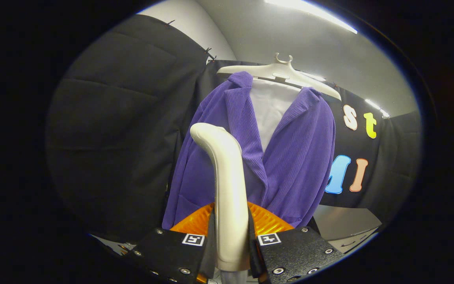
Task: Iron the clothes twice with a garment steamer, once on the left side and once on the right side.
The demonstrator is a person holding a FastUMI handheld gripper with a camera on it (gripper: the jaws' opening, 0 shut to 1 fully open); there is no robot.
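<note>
My gripper (231,240) is shut on the handle of a white garment steamer (227,185), which rises upright between the fingers and curves at its top toward the garment. Just beyond it hangs a purple ribbed jacket (294,157) over a white shirt (270,110), both on a white hanger (280,73). The steamer head sits in front of the jacket's left front panel, about chest height. Whether the head touches the cloth is hidden.
Black cloth booth walls (120,130) stand to the left and behind the jacket. A grey surface (341,225) lies low on the right past the jacket hem. A ceiling light strip (309,14) runs overhead.
</note>
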